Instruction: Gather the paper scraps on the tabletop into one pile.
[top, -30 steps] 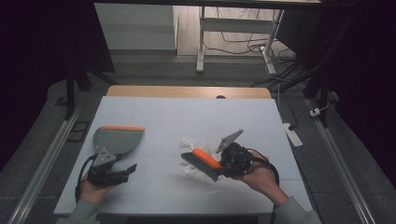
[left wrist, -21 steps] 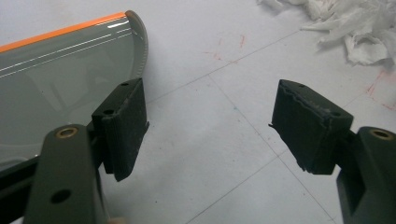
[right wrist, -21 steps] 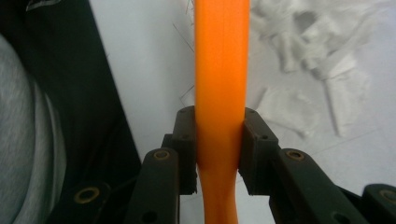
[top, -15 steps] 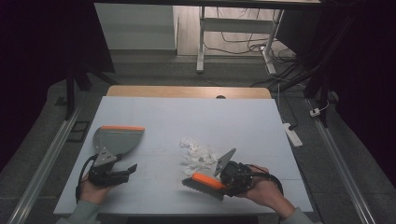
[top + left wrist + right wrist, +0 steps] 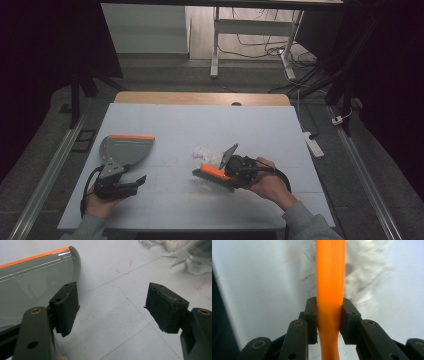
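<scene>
On the table [image 5: 200,120] we see the dustpan [image 5: 125,150] at the left with the left gripper [image 5: 131,184] just before it, the scraps [image 5: 206,154] near the middle, and the brush [image 5: 215,176] just before them, clamped in the right gripper [image 5: 231,172].

No readable text, label, brand, number or sign appears anywhere.

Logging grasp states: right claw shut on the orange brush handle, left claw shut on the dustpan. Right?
Not quite. The left claw is open beside the dustpan, gripping nothing, as the left gripper view shows. The right claw is shut on the orange brush handle.
</scene>
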`<state>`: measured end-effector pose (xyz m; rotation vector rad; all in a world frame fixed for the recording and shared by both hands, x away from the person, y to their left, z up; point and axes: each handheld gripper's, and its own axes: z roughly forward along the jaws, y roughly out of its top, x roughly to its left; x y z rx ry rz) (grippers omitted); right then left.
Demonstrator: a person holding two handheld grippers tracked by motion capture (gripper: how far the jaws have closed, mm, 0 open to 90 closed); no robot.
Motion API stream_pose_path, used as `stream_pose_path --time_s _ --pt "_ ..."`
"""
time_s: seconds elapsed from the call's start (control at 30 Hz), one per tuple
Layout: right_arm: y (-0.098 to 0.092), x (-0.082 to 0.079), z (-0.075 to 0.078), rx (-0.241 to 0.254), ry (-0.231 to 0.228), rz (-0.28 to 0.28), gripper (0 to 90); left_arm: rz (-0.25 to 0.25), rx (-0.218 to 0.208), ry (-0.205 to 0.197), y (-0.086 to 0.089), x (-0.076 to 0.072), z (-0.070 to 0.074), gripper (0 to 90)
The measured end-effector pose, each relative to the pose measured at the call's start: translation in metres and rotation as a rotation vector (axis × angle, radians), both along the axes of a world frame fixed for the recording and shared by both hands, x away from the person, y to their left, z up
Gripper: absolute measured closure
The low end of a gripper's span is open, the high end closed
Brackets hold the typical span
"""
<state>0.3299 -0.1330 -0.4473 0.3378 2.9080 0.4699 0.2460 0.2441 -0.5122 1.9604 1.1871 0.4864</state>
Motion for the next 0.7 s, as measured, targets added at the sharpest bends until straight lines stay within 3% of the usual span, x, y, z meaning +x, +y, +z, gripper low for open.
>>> stream_pose_path --time_s 0.2,0.33,0.4,0.47,0.53,0.6,0.7 --pt "-0.02 -0.008 0.021 0.164 -0.015 -0.075 70.6 0.0 -0.002 0.001 0.0 0.0 0.0 27.5" --pt "-0.043 -0.012 0.037 0.235 -0.05 -0.283 70.6 -0.009 -0.003 0.003 -0.002 0.0 0.0 27.5" --pt "-0.057 -0.007 0.036 0.232 -0.032 -0.395 70.6 -0.014 -0.005 0.002 -0.002 0.0 0.0 27.5" --pt "-0.067 0.0 0.03 0.196 -0.017 -0.513 70.6 -0.018 -0.008 0.003 -0.003 -0.001 0.0 27.5" --pt "-0.076 0.01 0.02 0.159 0.028 -0.607 70.6 -0.017 -0.009 0.0 -0.003 -0.001 0.0 27.5" --pt "-0.08 0.018 0.011 0.137 0.071 -0.665 70.6 -0.016 -0.009 -0.001 -0.002 -0.001 0.0 27.5" --pt "-0.078 0.025 0.002 0.127 0.09 -0.706 70.7 -0.015 -0.013 0.001 -0.001 0.0 0.0 27.6"
